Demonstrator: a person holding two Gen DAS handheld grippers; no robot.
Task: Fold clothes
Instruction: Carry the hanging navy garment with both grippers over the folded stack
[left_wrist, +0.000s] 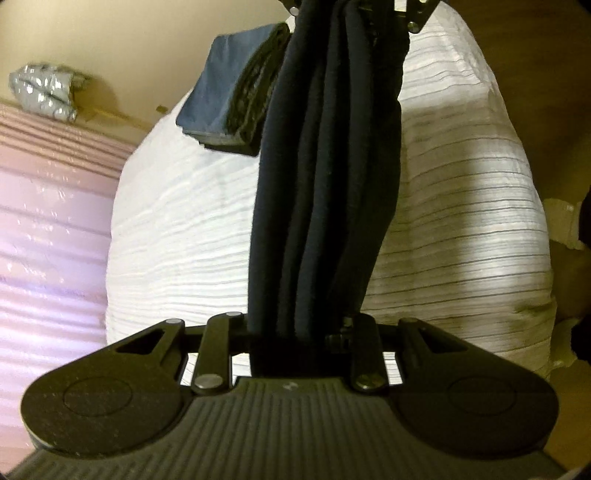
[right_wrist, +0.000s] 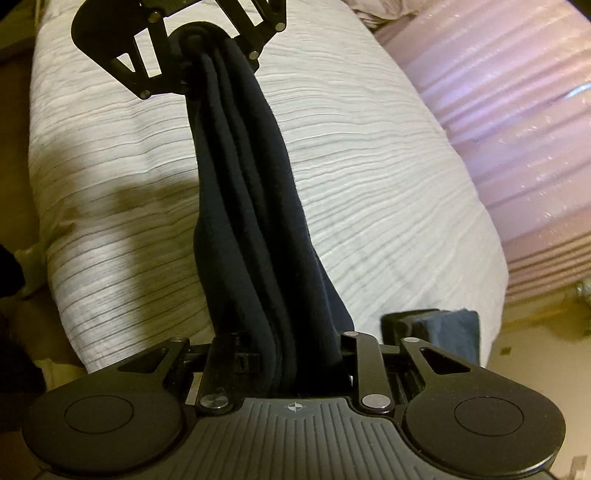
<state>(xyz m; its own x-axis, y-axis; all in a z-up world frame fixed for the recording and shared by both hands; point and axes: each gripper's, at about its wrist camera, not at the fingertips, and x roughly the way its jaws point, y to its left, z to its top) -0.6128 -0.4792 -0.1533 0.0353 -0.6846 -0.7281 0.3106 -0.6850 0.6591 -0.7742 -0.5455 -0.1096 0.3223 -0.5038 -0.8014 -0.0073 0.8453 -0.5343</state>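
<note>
A dark navy garment (left_wrist: 325, 184) hangs bunched into long folds and is stretched between both grippers above a white ribbed bed cover (left_wrist: 177, 229). In the left wrist view my left gripper (left_wrist: 299, 332) is shut on the near end of it; the cloth hides the fingertips. The right gripper (left_wrist: 354, 14) grips the far end at the top edge. The right wrist view mirrors this: my right gripper (right_wrist: 291, 354) is shut on the garment (right_wrist: 251, 184), and the left gripper (right_wrist: 192, 40) clamps its other end at the top.
A stack of folded blue and dark clothes (left_wrist: 229, 88) lies on the bed cover (right_wrist: 369, 166), seen also as folded clothes (right_wrist: 443, 328) beside the right gripper. A pink plastic-wrapped bundle (left_wrist: 44, 221) lies alongside the bed. A silver bag (left_wrist: 44, 92) sits on the floor.
</note>
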